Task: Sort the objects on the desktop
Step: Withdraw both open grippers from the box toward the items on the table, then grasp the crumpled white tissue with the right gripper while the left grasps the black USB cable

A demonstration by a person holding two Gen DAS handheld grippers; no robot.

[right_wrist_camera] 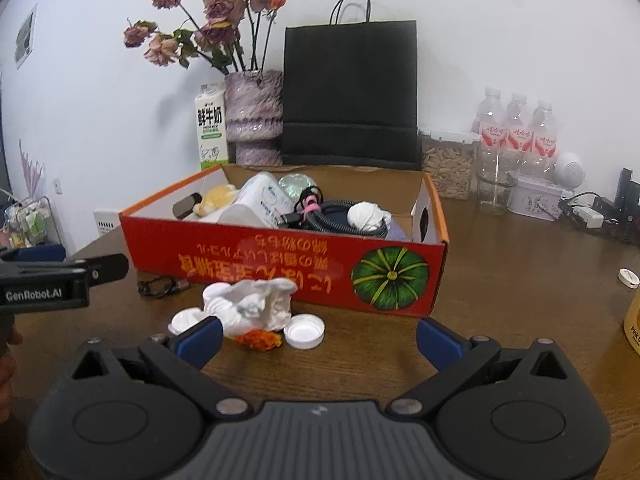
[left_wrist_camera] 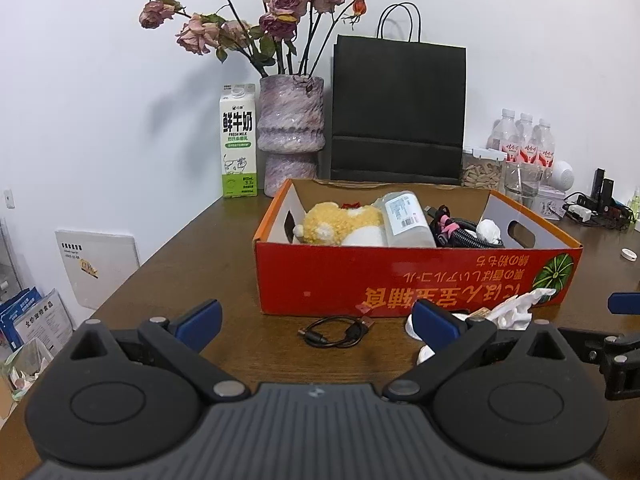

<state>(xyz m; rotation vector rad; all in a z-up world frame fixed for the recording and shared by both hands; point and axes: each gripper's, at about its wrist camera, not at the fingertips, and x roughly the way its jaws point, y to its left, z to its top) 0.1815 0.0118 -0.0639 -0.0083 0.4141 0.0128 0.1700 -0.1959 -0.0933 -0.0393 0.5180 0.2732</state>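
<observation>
Box: red cardboard box sitting mid-table, already loaded with a plush toy, a plastic bottle, a bundle of cords and a wad of tissue. Looks like the catch-all for the sort.

Left gripper: released, jaws spread wide, nothing between them. Hovering low over the table, lined up on the black USB cable, probably the next pick.

Cable: coiled loose on the wood, just in front of the box wall, well short of going in.

Right gripper: also released and empty, jaws wide apart. Aimed at the leftover clutter.

Clutter: crumpled white tissue near the box front, orange scrap touching its lower edge, white bottle cap just beside, a second white cap on the other side. All still out on the table.

Why the split: one gripper per pile, so no crossing over. Just a guess.

Backdrop: milk carton, vase of dried roses and black paper bag lined up along the wall, likely staying put.
</observation>
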